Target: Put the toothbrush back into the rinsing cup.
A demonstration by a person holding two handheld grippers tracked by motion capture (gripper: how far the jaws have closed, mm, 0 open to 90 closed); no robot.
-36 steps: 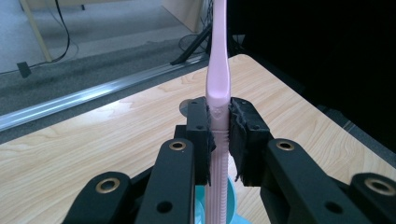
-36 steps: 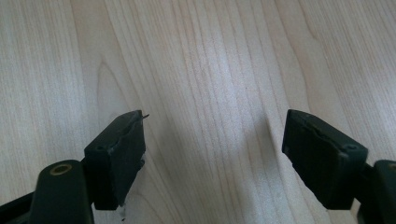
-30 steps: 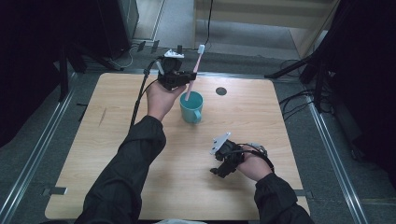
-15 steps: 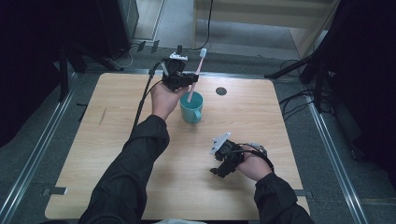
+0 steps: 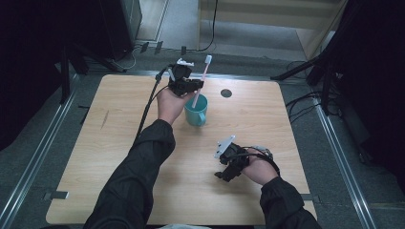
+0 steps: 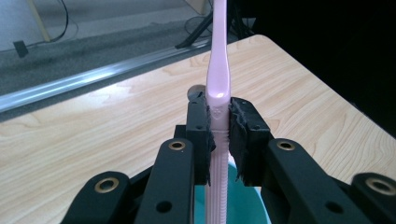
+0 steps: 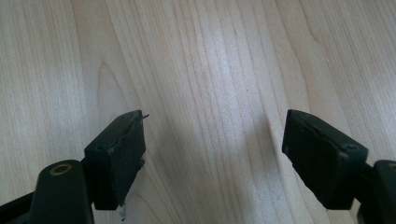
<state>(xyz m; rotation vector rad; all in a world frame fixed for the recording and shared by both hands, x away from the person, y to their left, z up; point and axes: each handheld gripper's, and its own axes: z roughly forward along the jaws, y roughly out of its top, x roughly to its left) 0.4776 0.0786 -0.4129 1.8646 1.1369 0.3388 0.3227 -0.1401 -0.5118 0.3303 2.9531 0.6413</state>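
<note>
A pink toothbrush stands nearly upright, bristles at the top, with its lower end inside a teal mug at the table's far middle. My left gripper is shut on the toothbrush handle just above the mug. In the left gripper view both pads press the ribbed handle of the toothbrush, and the mug's rim shows below the jaws. My right gripper rests low over the wooden table near the front right, open with nothing between its jaws; the right gripper looks down on bare wood.
The wooden table has a small round dark hole near its far edge, right of the mug. Cables and dark stands lie on the floor beyond the table. A metal rail runs along the left side.
My left hand has sunk a little with the toothbrush, bringing its lower end deeper into the mug. The right hand has kept still.
</note>
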